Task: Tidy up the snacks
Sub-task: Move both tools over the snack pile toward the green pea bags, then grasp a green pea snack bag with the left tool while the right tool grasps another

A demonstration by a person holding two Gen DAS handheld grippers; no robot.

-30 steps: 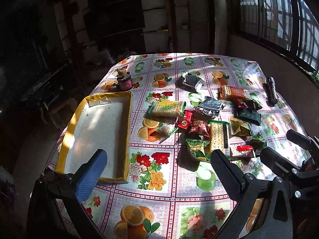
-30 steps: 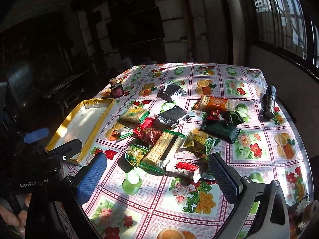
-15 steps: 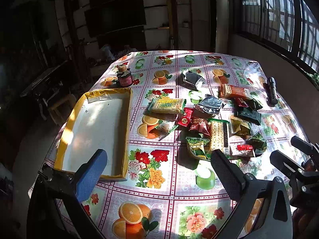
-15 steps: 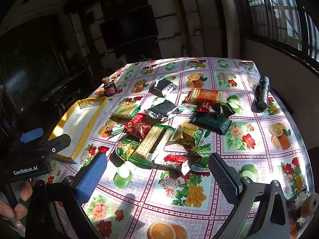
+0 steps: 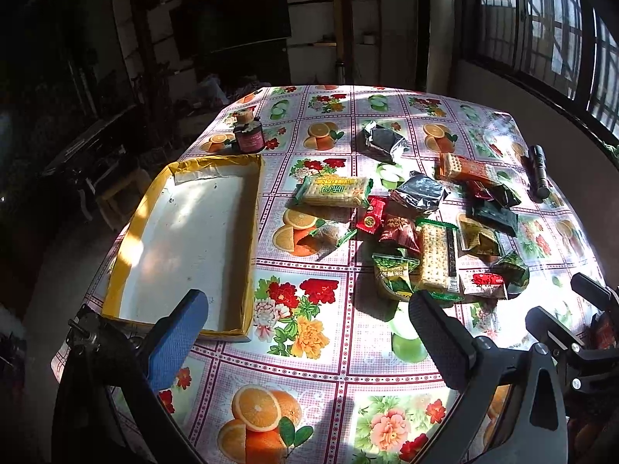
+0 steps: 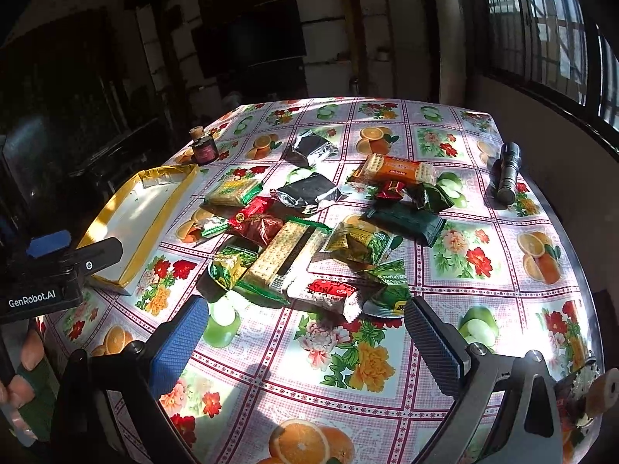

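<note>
Left tongs [image 5: 305, 317]: spread wide, holding nothing, above the table's near edge.
Right tongs [image 6: 305, 321]: spread wide, holding nothing.
Snacks [image 6: 309, 228]: wrapped packets heaped mid-table [image 5: 309, 363], right of the tray.
Tray [image 5: 247, 232]: yellow-rimmed, white inside, on the left.
Flashlight [image 6: 507, 172]: far right edge.

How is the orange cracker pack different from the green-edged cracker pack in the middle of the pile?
The orange cracker pack lies crosswise at the pile's far edge; the green-edged cracker pack runs diagonally, resting on other snacks. The orange one's wrapper is mostly printed, the green-edged one's mostly clear. Both are long, sealed and show square crackers.
</note>
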